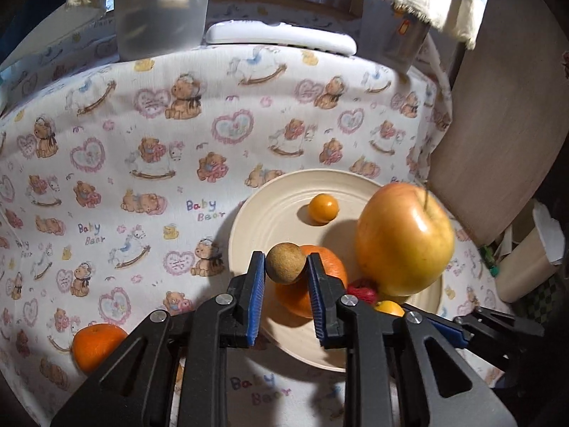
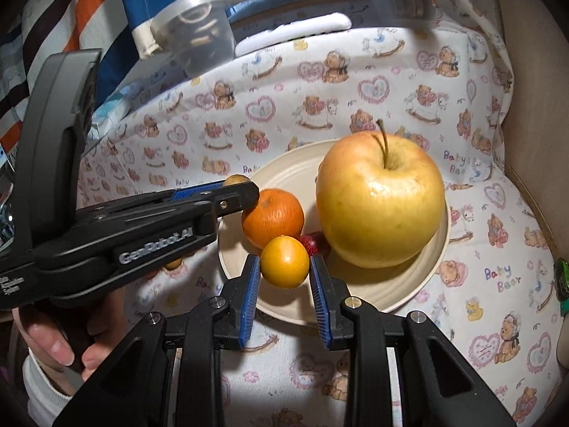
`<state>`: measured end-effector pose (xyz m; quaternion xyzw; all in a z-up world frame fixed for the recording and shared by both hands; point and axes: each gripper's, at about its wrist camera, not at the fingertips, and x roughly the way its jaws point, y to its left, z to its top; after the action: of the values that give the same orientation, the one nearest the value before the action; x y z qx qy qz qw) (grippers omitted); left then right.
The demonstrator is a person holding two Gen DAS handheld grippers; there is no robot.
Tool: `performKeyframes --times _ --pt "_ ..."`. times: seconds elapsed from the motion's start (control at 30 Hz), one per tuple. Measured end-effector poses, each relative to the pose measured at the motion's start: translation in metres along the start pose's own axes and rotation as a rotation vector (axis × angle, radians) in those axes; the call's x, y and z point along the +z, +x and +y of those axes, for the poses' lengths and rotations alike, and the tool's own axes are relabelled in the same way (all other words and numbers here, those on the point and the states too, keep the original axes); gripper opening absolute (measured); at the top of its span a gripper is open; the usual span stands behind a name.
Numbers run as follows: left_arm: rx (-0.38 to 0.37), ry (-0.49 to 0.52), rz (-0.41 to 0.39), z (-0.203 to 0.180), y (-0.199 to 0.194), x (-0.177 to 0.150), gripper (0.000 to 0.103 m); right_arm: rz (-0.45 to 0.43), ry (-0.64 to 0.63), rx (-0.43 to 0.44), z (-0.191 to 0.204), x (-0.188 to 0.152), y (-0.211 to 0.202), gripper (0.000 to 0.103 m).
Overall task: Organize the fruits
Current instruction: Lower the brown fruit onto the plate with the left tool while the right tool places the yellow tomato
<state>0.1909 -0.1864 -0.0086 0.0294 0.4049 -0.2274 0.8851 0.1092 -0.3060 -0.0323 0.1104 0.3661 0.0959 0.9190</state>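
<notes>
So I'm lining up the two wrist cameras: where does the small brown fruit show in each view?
Left wrist: the small brown fruit sits low centre, pinched between the left gripper pads, in front of the orange.
Right wrist: only its top peeks out at centre left, above the left gripper's tip, left of the orange.
Shared landmark: the big yellow apple on the cream plate.

I'm looking at a home, teddy-bear "Baby Bear" printed cotton tablecloth (image 1: 149, 163), cream ceramic plate (image 1: 270, 213) of fruit, clear plastic tub (image 2: 199, 32), striped fabric (image 2: 64, 10) behind.
</notes>
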Motion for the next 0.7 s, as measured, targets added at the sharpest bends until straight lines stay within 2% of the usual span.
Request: performKeyframes --times 0.4,0.7 --pt "0.044 0.015 -0.015 0.0065 -0.0004 0.0001 0.023 0.035 -0.016 -0.016 0.0003 0.0005 0.0079 0.030" --pt "0.026 0.002 -0.026 0.0075 -0.0071 -0.0015 0.024 0.036 -0.024 -0.019 0.0014 0.0005 0.0091 0.030"
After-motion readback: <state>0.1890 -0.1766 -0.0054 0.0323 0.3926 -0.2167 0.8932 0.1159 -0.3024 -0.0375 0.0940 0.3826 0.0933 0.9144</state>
